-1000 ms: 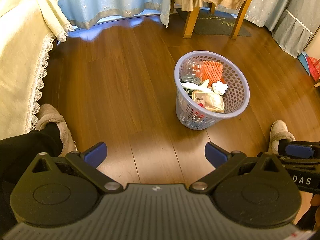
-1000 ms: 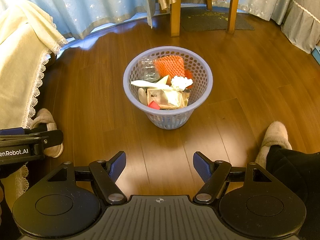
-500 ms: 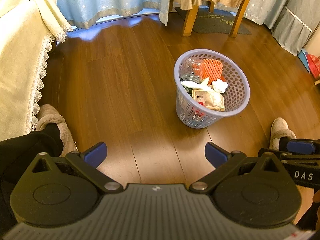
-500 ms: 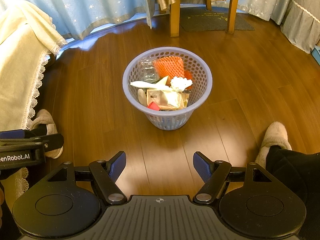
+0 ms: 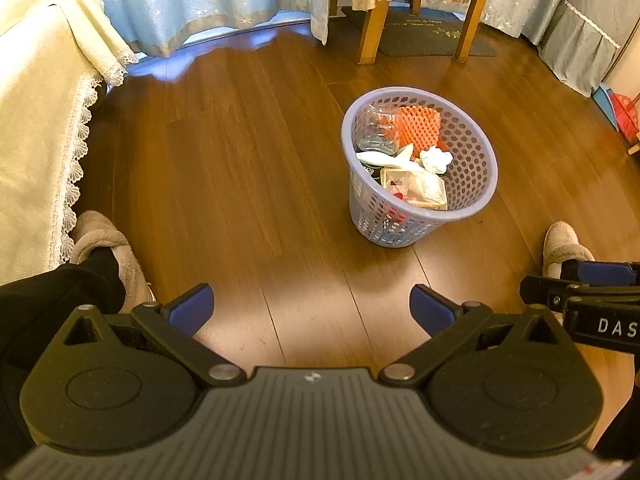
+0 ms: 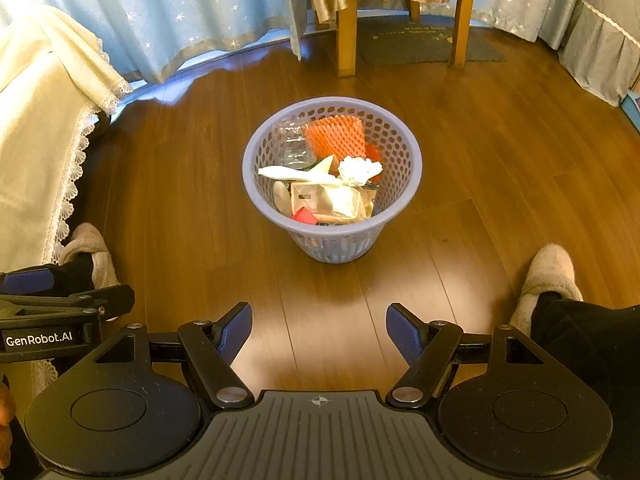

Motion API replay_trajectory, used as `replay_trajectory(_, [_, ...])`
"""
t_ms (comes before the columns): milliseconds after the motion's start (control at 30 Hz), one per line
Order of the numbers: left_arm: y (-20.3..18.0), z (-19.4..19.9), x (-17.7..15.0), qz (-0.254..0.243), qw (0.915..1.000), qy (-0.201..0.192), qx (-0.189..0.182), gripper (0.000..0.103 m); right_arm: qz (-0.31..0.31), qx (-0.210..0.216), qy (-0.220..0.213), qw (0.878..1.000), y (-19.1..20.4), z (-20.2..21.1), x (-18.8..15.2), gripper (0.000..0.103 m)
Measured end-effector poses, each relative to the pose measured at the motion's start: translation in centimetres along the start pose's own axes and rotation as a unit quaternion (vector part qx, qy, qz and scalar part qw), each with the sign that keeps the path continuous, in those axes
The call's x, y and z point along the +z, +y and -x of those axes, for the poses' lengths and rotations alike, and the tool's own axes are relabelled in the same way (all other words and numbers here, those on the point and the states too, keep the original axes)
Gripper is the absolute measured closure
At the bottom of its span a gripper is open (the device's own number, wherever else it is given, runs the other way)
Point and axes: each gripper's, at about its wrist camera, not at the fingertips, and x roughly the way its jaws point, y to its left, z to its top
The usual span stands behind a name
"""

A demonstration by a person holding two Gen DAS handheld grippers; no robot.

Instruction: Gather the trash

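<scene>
Fingers (image 5: 188, 308) of left gripper (image 5: 310, 306) spread wide, empty; right gripper (image 6: 319, 330) likewise spread, empty. Basket (image 6: 400, 196) upright on wooden floor (image 5: 240, 168), ahead of both and well apart, heaped with trash (image 6: 320, 188). Risk, judged: light basket tipped by a careless nudge at its rim, with contents spilled.

White "GenRobot.AI" on the left hand-held gripper (image 6: 68, 312), seen from the right wrist; "DAS", cut off, on the right hand-held gripper (image 5: 592, 300).
</scene>
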Motion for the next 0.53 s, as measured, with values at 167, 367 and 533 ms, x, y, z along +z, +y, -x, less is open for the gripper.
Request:
replay_trajectory(167, [-0.01,-0.02,-0.04,0.000,1.0000,0.000,0.000,0.001,0.000,0.000,0.000,1.000,-0.01,-0.01,-0.01,0.032])
replay_trajectory(367, [-0.02,-0.08,-0.11,0.000,1.0000,-0.001,0.000,0.001,0.000,-0.001,0.000,1.000,-0.01,0.01,0.02,0.032])
replay_trajectory(533, [0.02,0.20,-0.05,-0.003,0.9999,-0.012,0.000,0.001,0.002,-0.002,-0.002,1.000,-0.03,0.00,-0.05,0.032])
